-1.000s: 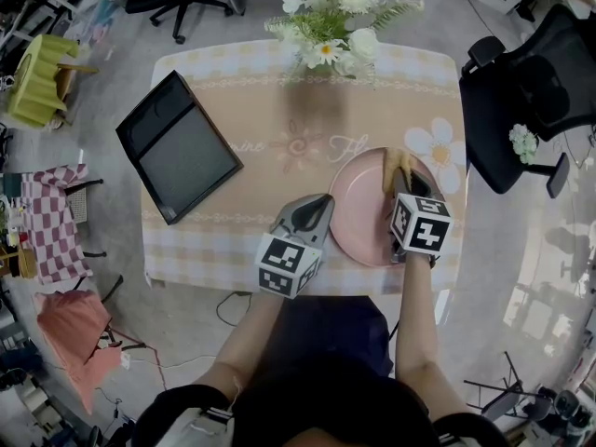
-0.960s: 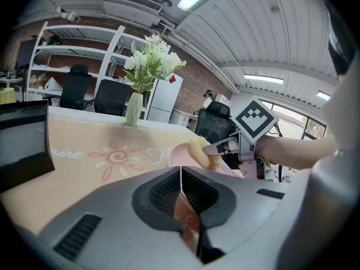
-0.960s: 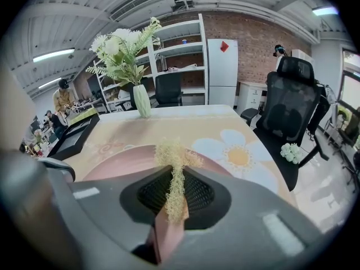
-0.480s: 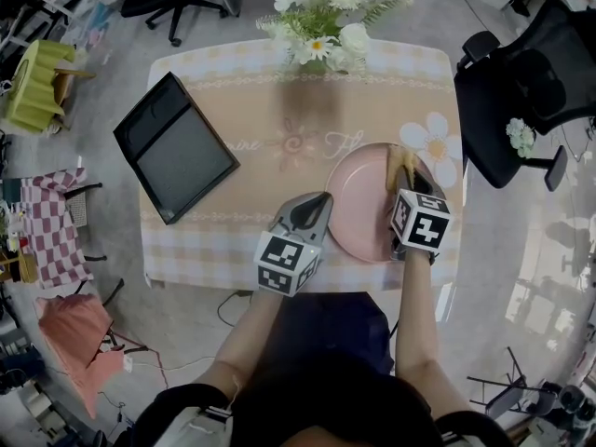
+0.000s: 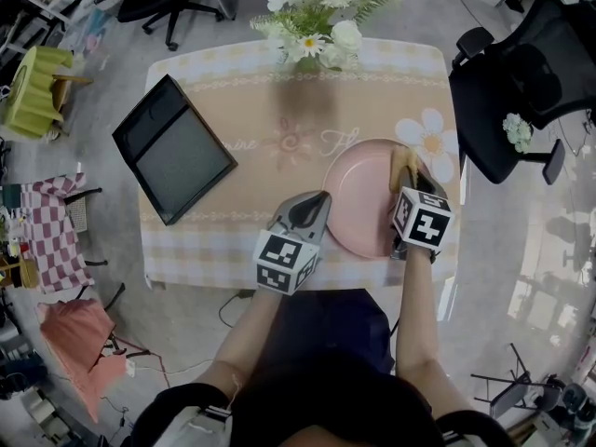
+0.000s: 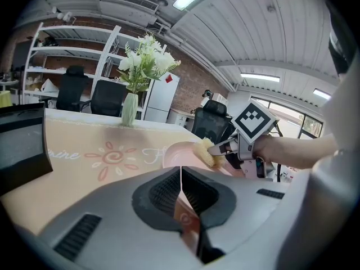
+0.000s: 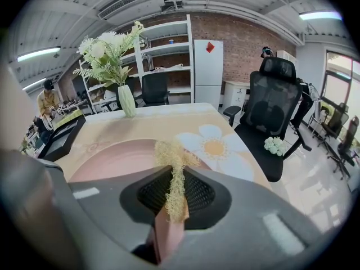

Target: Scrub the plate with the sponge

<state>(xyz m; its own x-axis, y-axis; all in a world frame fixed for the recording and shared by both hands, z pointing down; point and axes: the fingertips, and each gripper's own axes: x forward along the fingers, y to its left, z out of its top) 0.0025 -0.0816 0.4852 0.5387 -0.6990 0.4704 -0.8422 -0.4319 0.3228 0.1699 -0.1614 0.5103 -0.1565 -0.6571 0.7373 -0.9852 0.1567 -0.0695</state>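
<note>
"How many plates?"

"One plate (image 5: 358, 208), and one sponge (image 5: 402, 161)."

"Grippers?"

"Two: a left gripper (image 5: 320, 199) and a right gripper (image 5: 407, 181)."

"Tables?"

"One table (image 5: 233, 240). It carries one tray (image 5: 172, 161) and one vase (image 6: 130, 109) of flowers (image 5: 317, 12) (the blooms are too bunched to count)."

"Chairs?"

"One chair (image 5: 521, 91) stands just beside the table on the right. There are others beyond the far end, but the picture's edge cuts them off, so I can't count them."

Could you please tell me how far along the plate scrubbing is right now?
Done: the right tongs grip the sponge. In hand: the sponge is at the right of the pink plate; the left tongs are shut at its left rim. Left: the scrubbing; cleanliness can't be judged.
</note>
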